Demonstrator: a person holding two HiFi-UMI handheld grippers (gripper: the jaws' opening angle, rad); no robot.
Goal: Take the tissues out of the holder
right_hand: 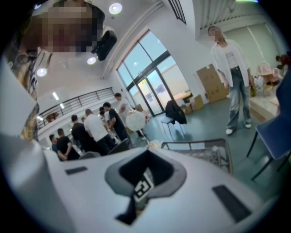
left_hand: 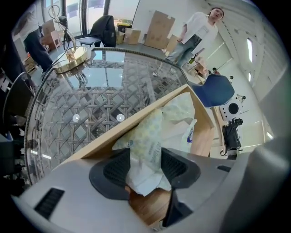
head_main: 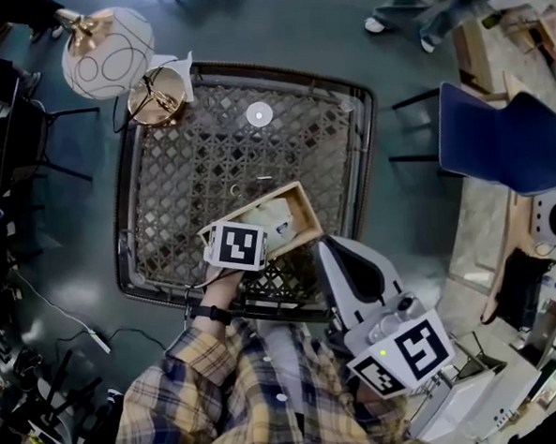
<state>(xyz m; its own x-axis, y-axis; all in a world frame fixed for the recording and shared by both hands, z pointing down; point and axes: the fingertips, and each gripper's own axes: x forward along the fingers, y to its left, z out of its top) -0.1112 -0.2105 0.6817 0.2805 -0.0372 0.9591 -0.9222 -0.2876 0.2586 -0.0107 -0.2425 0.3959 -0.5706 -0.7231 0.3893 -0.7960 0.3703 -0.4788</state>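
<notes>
A light wooden holder (head_main: pixel 303 222) lies on the glass-topped wicker table (head_main: pixel 208 155), near its front edge. Crumpled white tissues and a pale yellow-patterned tissue pack (left_hand: pixel 148 139) fill it. My left gripper (left_hand: pixel 146 167) reaches into the holder's near end (left_hand: pixel 109 134), with its jaws shut on the tissue pack. In the head view its marker cube (head_main: pixel 237 245) covers the fingertips. My right gripper (head_main: pixel 329 251) hangs off the table's front right corner, tilted up and away from the holder. Its jaws are shut with nothing between them (right_hand: pixel 145 154).
A gold lamp base (head_main: pixel 156 97) and a white globe shade (head_main: pixel 108 53) stand at the table's far left corner. A small white disc (head_main: pixel 259 114) lies on the glass at the back. A blue chair (head_main: pixel 498 137) is to the right. Several people stand around the room.
</notes>
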